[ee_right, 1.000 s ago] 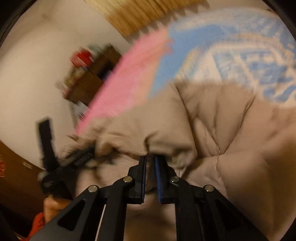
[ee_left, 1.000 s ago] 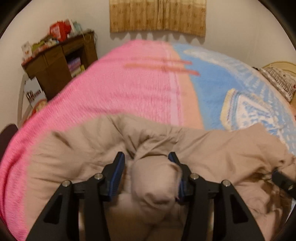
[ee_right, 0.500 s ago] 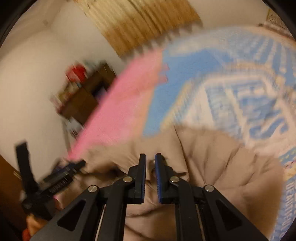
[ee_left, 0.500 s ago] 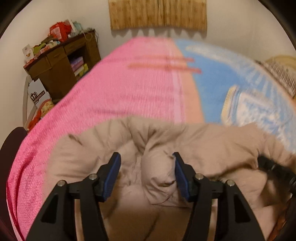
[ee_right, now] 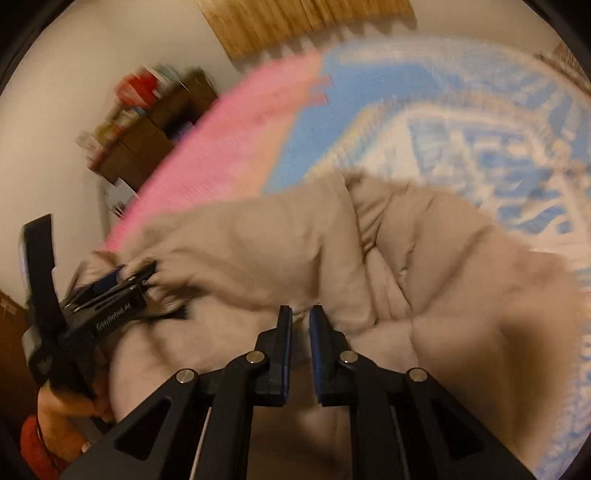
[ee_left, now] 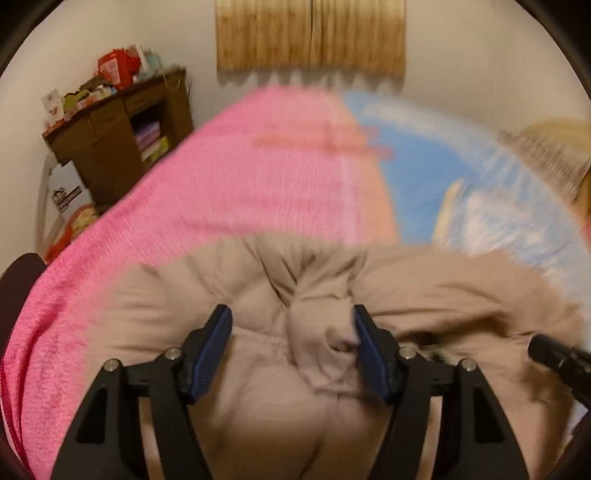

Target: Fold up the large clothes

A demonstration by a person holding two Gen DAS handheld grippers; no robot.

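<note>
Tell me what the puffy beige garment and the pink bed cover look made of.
Puffy beige garment: seemingly padded matte woven shell, judging by its quilted, pillowy bulges and soft creases. Pink bed cover: likely fleece or plush knit, with a fuzzy, ribbed surface; blur leaves it open.

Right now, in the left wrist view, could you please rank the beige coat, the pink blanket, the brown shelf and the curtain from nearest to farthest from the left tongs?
1. Beige coat, bunched between the open left tongs.
2. Pink blanket, beyond the coat, left half of the bed.
3. Brown shelf, far left by the wall.
4. Curtain, top centre on the far wall.
</note>
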